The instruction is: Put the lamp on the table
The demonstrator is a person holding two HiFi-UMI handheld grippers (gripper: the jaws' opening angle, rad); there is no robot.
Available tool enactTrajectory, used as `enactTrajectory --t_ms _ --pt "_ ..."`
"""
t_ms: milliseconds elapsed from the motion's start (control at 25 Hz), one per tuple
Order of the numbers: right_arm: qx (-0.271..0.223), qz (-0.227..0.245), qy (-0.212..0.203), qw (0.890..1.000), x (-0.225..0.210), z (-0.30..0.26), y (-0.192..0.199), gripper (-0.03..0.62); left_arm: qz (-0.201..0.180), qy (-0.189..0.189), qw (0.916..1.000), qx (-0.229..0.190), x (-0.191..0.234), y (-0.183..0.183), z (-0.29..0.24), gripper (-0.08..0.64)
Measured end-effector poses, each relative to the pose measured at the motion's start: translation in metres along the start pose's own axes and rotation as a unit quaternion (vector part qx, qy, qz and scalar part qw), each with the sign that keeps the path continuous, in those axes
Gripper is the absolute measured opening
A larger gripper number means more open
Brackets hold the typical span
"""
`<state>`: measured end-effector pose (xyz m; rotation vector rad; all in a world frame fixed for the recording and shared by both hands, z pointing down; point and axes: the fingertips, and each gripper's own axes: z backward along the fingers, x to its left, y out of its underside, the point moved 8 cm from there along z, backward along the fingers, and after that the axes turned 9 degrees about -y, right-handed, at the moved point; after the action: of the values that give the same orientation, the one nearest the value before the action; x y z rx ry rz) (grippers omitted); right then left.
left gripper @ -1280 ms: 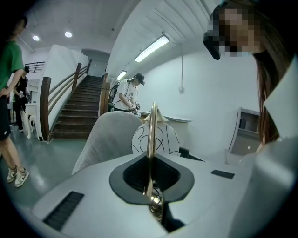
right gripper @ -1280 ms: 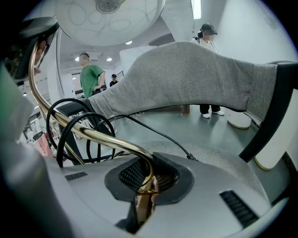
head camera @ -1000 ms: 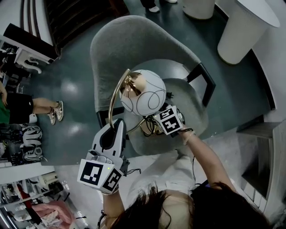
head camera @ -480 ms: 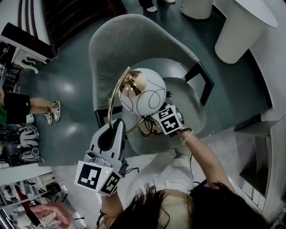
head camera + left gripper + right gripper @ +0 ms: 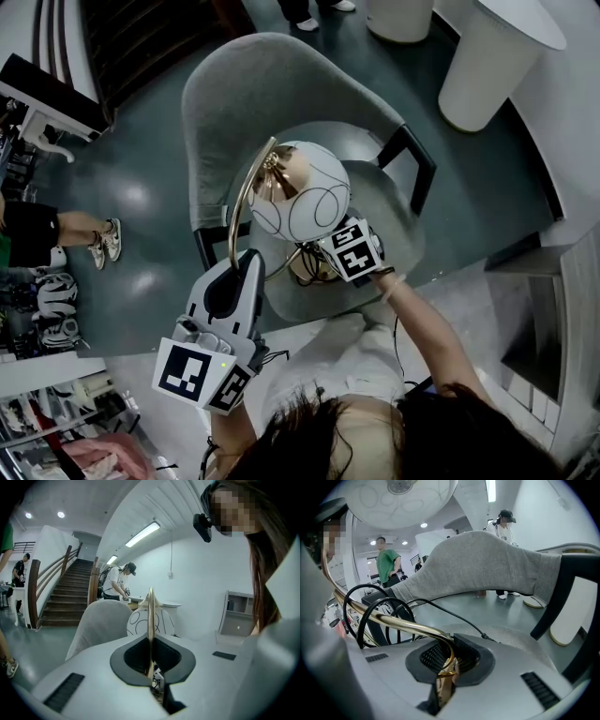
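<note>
The lamp has a white globe shade (image 5: 302,192) with thin looping lines and a curved brass arm (image 5: 238,202). It is held above the seat of a grey chair (image 5: 253,94). My left gripper (image 5: 251,261) is shut on the brass arm (image 5: 150,616), which runs upright between its jaws, with the shade (image 5: 139,623) behind it. My right gripper (image 5: 319,262) is shut on the bent brass tube (image 5: 393,620) low on the lamp, near its base. The shade (image 5: 405,498) hangs over that gripper (image 5: 447,660). A black cord (image 5: 370,609) loops beside the tube.
White round pedestals (image 5: 487,56) stand at the far right. A white ledge (image 5: 553,309) lies to my right. People stand around: legs at the left (image 5: 98,234), one in green (image 5: 386,564), one by a counter (image 5: 119,581). A staircase (image 5: 65,597) rises behind.
Both grippers keep their hold on the lamp. The whole view has drifted slightly; the lamp stays above the chair seat.
</note>
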<state>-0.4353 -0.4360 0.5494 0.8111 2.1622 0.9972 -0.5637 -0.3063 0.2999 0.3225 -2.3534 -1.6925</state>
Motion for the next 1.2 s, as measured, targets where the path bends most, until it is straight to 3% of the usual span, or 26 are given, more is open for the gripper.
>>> enactTrajectory --t_ms 600,1200 --pt "-0.02 -0.024 0.048 0.998 0.002 0.048 0.013 0.037 -0.02 0.066 0.9976 -0.01 -0.032 -0.006 0.015 0.009" --pt "-0.033 -0.043 0.075 0.996 0.011 0.101 0.036 0.038 -0.032 0.103 0.9939 -0.022 -0.075 -0.008 0.041 0.009"
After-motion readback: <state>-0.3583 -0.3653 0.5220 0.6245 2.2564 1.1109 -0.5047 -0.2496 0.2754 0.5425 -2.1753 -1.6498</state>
